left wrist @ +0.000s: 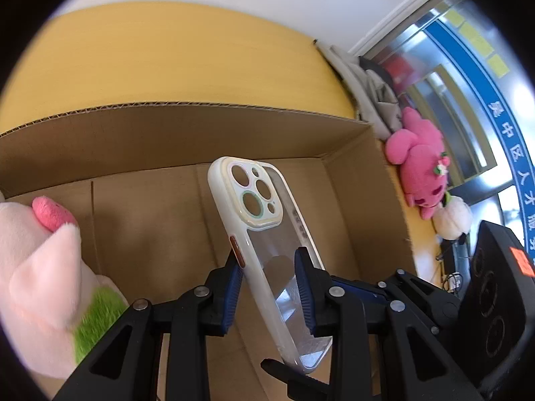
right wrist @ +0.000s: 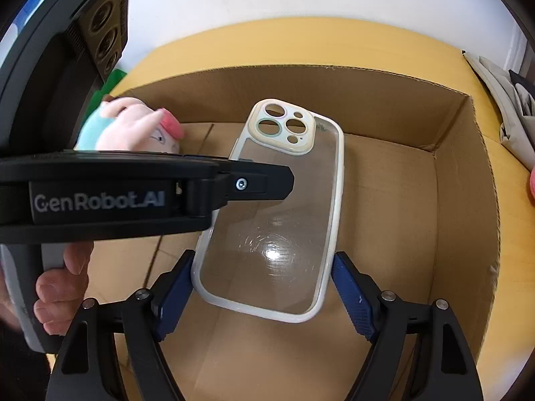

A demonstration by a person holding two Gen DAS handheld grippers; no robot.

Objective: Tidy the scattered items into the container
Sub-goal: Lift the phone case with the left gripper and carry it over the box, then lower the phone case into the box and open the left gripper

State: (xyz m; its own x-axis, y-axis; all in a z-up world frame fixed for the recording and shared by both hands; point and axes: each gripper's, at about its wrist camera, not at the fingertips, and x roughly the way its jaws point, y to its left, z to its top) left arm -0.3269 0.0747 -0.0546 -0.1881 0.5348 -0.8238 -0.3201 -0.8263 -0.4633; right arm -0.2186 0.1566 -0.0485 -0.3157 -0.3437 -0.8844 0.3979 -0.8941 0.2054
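A clear phone case (left wrist: 267,247) with a white rim is held over the open cardboard box (left wrist: 207,127). My left gripper (left wrist: 269,264) is shut on the phone case, its blue pads on both faces. In the right wrist view the phone case (right wrist: 277,214) lies between my right gripper's (right wrist: 264,274) blue pads (right wrist: 351,297), which stand at its edges; the left pad seems to touch and a thin gap shows at the right. The left gripper (right wrist: 264,183) grips the case from the left side there. A pale pink plush toy (left wrist: 36,267) lies in the box's left part, also in the right wrist view (right wrist: 133,130).
A bright pink plush toy (left wrist: 418,163) and a white plush (left wrist: 451,217) lie on the yellow table (left wrist: 167,60) right of the box. Grey folded fabric (left wrist: 367,90) sits at the table's far right corner. The box floor (right wrist: 384,220) on the right side is bare.
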